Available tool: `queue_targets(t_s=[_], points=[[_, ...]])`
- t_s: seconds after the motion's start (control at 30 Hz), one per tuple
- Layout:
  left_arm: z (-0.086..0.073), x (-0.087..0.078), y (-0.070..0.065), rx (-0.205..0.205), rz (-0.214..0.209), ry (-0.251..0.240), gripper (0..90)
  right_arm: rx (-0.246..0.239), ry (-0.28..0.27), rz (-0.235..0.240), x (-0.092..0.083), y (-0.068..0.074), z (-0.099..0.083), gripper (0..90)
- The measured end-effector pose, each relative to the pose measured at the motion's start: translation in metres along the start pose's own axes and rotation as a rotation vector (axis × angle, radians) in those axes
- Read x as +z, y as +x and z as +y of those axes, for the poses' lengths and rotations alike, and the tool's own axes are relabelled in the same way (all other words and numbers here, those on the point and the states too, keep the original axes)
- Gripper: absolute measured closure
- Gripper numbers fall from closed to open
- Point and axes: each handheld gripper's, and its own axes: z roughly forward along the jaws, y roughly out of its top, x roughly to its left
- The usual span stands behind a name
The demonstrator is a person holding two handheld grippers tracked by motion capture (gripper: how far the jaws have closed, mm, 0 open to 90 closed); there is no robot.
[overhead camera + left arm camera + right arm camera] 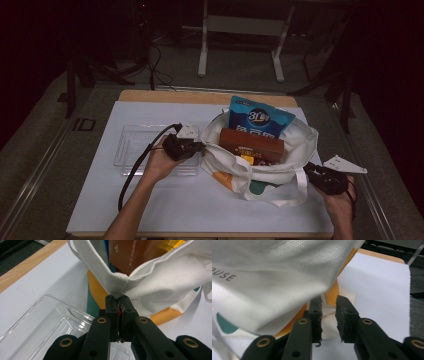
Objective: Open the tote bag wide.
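Clamped on the white tote bag's point(160, 282) rim, left gripper point(120, 301), low centre of its own view beside clear plastic tray point(37, 322). Right gripper point(328, 302) released, jaws parted, bag cloth hanging just upper left. Bag right of centre on white table point(150, 200), holding brown box point(251, 142) and blue pouch point(260, 120).

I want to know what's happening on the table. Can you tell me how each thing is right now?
White tote bag: open, packed, rim pinched on one side.
Blue pouch: upright in the bag.
Brown box: lying across the bag's mouth.
Clear tray: empty, flat.
Left tool: shut on the bag's rim.
Right tool: open, holding nothing.
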Motion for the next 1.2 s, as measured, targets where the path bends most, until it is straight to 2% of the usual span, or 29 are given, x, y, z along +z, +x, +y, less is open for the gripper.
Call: queue_targets(t_s=[0.17,0.27,0.43,0.5,0.6,0.7,0.8,0.87,0.93,1.0,1.1,1.2], points=[[0.0,-0.001,0.0,0.001,0.001,0.002,87.7,-0.01,0.001,0.01,-0.012,0.003,0.002,71.5],[0.001,-0.001,0.0,0.001,0.001,0.003,87.7,0.018,-0.044,0.034,-0.02,0.001,0.003,69.4],[0.001,-0.001,0.0,0.002,-0.001,0.006,87.8,0.054,-0.08,0.055,-0.018,-0.004,0.008,67.4],[0.0,0.0,0.0,0.0,-0.002,0.007,87.8,0.064,-0.085,0.073,-0.015,-0.006,0.01,71.2],[-0.001,0.0,0.0,0.005,-0.006,0.022,88.0,0.045,-0.066,0.071,-0.009,-0.004,0.011,82.9],[-0.003,0.002,-0.002,0.023,-0.004,0.044,88.1,0.032,-0.065,0.071,-0.007,0.0,0.009,87.5],[-0.004,0.005,-0.004,0.033,0.005,0.069,88.1,0.013,-0.043,0.05,-0.006,0.003,0.007,88.5],[-0.005,0.008,-0.005,0.044,0.009,0.09,88.2,0.013,-0.036,0.055,-0.006,0.004,0.006,88.6],[-0.006,0.012,-0.008,0.073,0.021,0.119,88.2,-0.002,-0.017,0.056,-0.003,0.005,0.005,88.8],[-0.006,0.013,-0.01,0.073,0.021,0.12,88.2,-0.008,0.005,0.057,0.0,0.007,0.003,88.9],[-0.004,0.016,-0.012,0.085,0.026,0.132,88.2,-0.036,0.053,0.034,0.006,0.01,-0.001,89.2],[-0.004,0.019,-0.014,0.089,0.027,0.138,88.1,-0.041,0.09,0.023,0.013,0.011,-0.004,89.3]])
